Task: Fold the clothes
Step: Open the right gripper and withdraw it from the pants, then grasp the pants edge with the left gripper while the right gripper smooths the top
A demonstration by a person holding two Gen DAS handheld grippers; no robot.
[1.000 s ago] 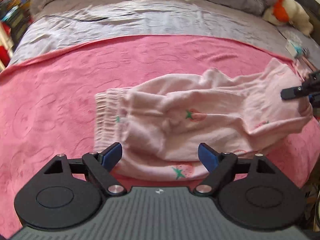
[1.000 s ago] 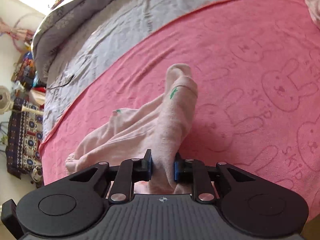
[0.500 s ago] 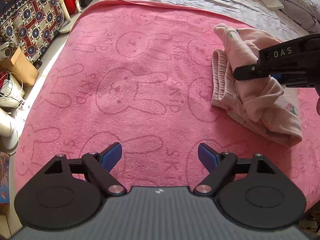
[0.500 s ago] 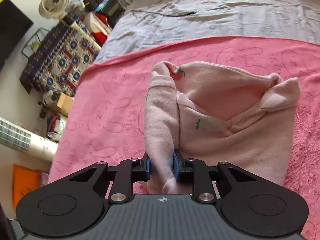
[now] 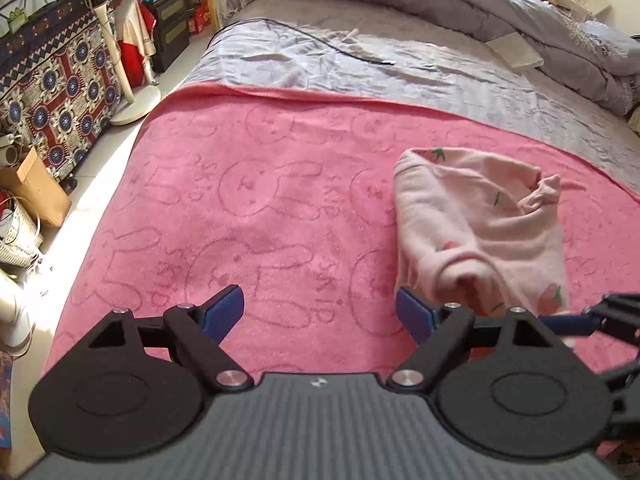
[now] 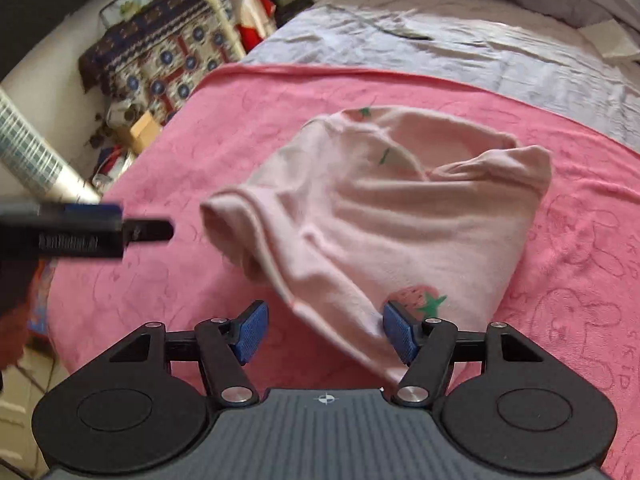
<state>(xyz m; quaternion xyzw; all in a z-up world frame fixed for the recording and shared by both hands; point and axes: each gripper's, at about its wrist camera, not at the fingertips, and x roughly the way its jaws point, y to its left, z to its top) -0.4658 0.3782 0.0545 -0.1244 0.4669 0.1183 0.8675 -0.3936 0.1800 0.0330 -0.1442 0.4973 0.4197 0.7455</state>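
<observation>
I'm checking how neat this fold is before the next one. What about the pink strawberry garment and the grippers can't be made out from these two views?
- Pink garment, right wrist view: near edge hidden under the right gripper body; motion blur softens its seams.
- Same garment, left wrist view: lower right corner covered by the left gripper linkage and the right gripper's finger.
- Layers inside the fold: hidden in both views.
- Garment type: cannot tell, bundled.
</observation>
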